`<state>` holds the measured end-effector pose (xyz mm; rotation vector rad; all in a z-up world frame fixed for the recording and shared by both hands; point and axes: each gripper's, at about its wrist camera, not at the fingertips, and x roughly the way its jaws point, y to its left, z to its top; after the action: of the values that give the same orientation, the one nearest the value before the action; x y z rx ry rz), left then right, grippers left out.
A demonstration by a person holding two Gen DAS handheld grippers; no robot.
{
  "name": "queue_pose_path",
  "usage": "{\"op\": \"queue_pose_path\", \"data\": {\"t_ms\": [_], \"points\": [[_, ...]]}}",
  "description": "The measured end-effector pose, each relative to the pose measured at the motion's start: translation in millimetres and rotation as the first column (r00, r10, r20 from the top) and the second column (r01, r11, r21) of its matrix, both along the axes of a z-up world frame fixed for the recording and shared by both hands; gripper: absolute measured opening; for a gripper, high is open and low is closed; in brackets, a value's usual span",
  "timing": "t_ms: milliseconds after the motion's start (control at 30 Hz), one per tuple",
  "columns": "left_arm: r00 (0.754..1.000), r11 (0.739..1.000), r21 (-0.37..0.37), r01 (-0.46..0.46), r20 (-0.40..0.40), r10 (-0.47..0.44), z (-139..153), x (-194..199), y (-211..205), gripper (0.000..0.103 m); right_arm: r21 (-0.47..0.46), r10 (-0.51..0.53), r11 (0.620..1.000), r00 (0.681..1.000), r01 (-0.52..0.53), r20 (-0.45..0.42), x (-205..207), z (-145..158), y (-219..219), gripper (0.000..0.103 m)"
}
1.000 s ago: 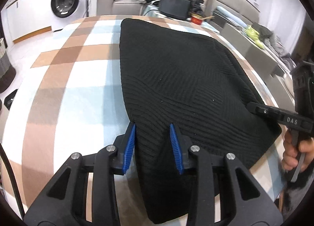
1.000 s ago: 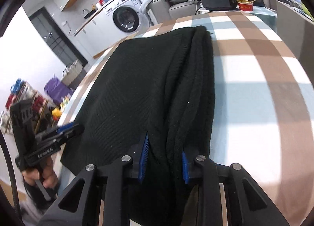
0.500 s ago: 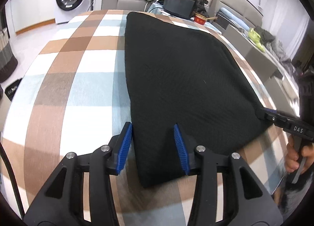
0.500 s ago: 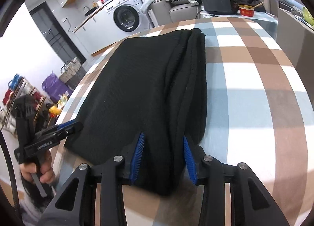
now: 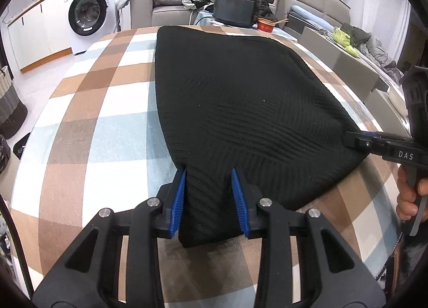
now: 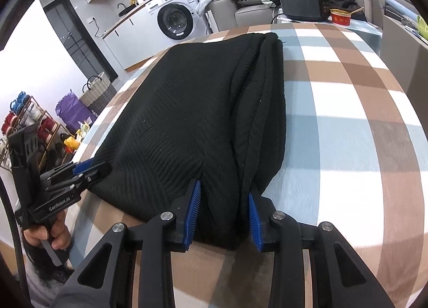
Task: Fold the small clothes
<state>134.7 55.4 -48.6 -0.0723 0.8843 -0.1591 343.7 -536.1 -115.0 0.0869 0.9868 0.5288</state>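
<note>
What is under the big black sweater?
The black sweater lies on a checked tablecloth of brown, blue and white squares. Whatever is directly under the sweater is covered, so I cannot see it.

One black knitted garment (image 5: 240, 110), two hand-held grippers, one checked tablecloth (image 5: 88, 131).

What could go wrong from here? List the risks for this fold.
1. Each claw, left and right, straddles a near corner of the black knit garment with its jaws apart; lifting now may leave a corner behind.
2. Stacked layers along its right edge may slide apart.
3. The near hem sits near the checked tablecloth's front edge, so it may slip off.
</note>
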Motion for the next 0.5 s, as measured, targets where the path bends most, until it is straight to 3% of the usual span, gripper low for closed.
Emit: {"op": "queue_pose_path", "data": {"t_ms": [100,200,267,333,367,400,500], "points": [[1.0,1.0,-0.005,-0.01,0.013,0.01,4.8,-4.3,2.9,0.031,-0.01,0.002,1.0,1.0,-0.002,0.014,-0.9,2.3,-1.2,0.035],[0.998,1.0,-0.007,-0.023,0.065,0.024,18.4,-13.5,5.7,0.034,-0.043,-0.013,0.999,0.997,0.017,0.075,-11.1,11.5,-6.0,0.042],[0.993,0.999,-0.004,-0.035,0.108,0.035,31.0,-22.4,5.8,0.047,-0.059,-0.029,0.998,0.993,0.036,0.115,-17.9,19.9,-9.2,0.052],[0.986,0.999,-0.004,-0.04,0.16,0.04,41.8,-31.2,4.7,0.063,-0.055,-0.032,0.998,0.986,0.041,0.161,-25.9,30.1,-12.1,0.074],[0.979,0.999,-0.001,-0.038,0.199,0.037,48.4,-37.8,2.8,0.07,-0.049,-0.028,0.998,0.982,0.038,0.189,-30.4,34.7,-12.6,0.079],[0.974,0.999,0.001,-0.042,0.224,0.04,52.1,-41.7,1.9,0.083,-0.047,-0.018,0.998,0.975,0.029,0.221,-35.6,40.0,-12.3,0.087],[0.952,0.998,0.001,-0.059,0.301,0.056,58.7,-55.6,-2.6,0.09,-0.055,0.016,0.998,0.958,-0.001,0.286,-47.0,49.9,-7.1,0.102]]}}
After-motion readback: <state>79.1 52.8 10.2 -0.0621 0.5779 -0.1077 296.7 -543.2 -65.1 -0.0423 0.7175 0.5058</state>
